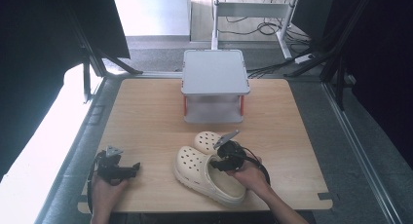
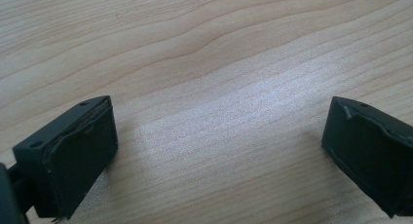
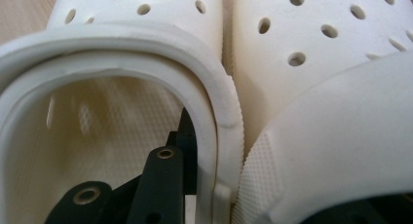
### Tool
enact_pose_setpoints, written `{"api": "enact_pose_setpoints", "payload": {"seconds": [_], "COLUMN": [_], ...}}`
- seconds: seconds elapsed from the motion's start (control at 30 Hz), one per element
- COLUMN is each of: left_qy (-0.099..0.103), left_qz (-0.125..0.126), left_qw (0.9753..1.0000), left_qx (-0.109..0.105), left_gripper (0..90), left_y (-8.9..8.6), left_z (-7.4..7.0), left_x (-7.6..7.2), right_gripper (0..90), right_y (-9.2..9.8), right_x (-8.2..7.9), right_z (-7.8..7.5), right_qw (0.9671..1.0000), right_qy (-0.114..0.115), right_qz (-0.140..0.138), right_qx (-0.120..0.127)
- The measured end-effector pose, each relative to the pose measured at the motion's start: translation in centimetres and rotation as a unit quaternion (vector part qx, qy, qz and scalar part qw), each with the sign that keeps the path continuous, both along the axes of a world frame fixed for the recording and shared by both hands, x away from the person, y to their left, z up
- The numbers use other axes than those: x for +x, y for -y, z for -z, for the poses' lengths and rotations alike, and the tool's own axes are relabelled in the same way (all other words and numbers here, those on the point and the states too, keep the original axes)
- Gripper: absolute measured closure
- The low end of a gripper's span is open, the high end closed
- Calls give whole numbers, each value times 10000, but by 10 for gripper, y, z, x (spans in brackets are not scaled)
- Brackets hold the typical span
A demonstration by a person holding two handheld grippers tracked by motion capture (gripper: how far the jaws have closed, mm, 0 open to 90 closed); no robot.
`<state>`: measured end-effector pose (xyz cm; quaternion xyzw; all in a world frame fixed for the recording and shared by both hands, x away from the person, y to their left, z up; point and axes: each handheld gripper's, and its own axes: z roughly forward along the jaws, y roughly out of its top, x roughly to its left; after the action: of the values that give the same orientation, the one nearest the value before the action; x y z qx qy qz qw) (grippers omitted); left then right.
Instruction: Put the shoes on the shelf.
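Tongs in my right hand point(image 1: 220, 158) pinch both cream perforated foam clogs point(image 1: 207, 175) at mid-counter (inner walls together); my left tongs point(image 2: 219, 151) rest spread on the pale wooden counter point(image 1: 146, 117).

Wooden table point(image 1: 146, 117) — bearing a grey 2-tier stand point(image 1: 215, 70) with orange posts at its far centre; 2 cream clogs point(image 1: 207, 175) lie side by side nearer than the stand.

Two black jaws of the left gripper point(image 2: 219, 156) spread wide apart, low over bare light wood of the table point(image 2: 219, 53), nothing between them.
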<state>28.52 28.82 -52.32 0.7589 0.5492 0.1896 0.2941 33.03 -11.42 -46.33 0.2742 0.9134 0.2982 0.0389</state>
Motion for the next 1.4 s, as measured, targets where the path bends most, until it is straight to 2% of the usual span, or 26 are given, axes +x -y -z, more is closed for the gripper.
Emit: {"api": "enact_pose_setpoints", "payload": {"seconds": [0.13,0.37,0.8,1.1,1.4], "left_qy": [1,-3,-7,1,5], "left_qz": [0,1,6,2,13], "left_qw": [10000,10000,10000,10000,10000], "left_qx": [0,0,6,4,14], "left_gripper": [0,0,0,0,0], "left_y": [0,0,0,0,0], "left_z": [0,0,0,0,0], "left_x": [0,0,0,0,0], "right_gripper": [698,699,699,698,697], "right_y": [2,7,31,44,50], "right_x": [-1,-4,-2,1,17], "right_z": [-7,-28,-72,-110,-156], "right_qw": [9998,9998,9994,9984,9960], "right_qy": [-158,-70,129,292,464], "right_qz": [-92,-119,223,402,675], "right_qx": [87,134,251,282,363]}}
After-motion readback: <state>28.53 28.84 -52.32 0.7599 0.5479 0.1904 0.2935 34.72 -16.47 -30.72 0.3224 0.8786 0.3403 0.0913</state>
